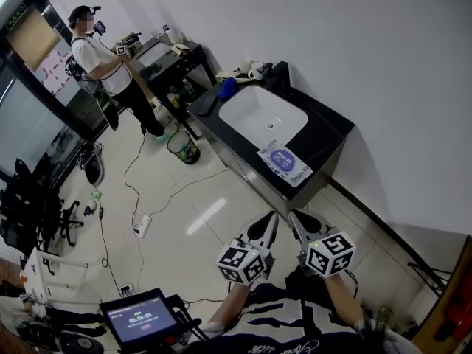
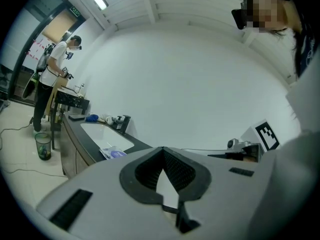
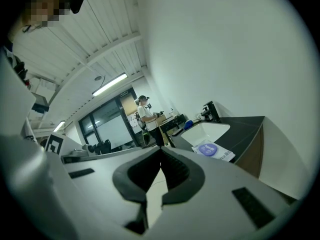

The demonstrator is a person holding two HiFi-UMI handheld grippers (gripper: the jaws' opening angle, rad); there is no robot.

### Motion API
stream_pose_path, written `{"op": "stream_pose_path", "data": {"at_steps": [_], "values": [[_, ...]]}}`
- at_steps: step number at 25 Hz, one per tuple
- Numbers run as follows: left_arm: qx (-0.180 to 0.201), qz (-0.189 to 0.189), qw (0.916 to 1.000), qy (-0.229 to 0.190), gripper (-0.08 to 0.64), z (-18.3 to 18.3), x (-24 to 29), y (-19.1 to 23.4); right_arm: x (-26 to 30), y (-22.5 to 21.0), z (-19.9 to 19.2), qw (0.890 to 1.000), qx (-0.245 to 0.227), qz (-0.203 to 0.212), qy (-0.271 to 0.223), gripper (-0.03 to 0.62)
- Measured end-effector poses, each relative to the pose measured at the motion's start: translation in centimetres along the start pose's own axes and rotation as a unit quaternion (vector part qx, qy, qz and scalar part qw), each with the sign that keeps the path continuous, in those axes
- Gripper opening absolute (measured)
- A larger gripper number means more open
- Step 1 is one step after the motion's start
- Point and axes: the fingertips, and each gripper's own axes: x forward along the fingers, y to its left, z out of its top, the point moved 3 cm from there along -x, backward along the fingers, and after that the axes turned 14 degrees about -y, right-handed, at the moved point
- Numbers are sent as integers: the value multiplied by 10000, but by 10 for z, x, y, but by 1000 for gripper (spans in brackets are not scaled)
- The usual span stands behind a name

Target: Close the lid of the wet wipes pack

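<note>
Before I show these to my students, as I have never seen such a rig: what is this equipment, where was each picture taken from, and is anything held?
There is no robot: a person holds a two-jaw gripper in each hand, the left gripper and the right gripper, each with a marker cube. The head view comes from a camera on that person's head, looking down; the other two from cameras riding on the grippers. Both pairs of jaws are together, holding nothing. Ahead stands a black counter with a white sink; the wet wipes pack lies at its near corner, untouched. Whether it is open cannot be told.
</note>
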Motion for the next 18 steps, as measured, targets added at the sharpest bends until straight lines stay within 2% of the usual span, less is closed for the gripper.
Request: {"op": "stream_pose_path", "data": {"at_steps": [3,6,18], "values": [[134,-145,9998,44,0,9,-32,-10,-14,34,-3,9998,-161,-52,-48,-9],[243,-251,9993,112,0,20,-72,-17,-28,74,-14,9998,-130,-142,-71,-9],[187,-744,9966,293,-2,29,-162,2,-39,154,-58,9965,-292,-707,-326,-9]]}}
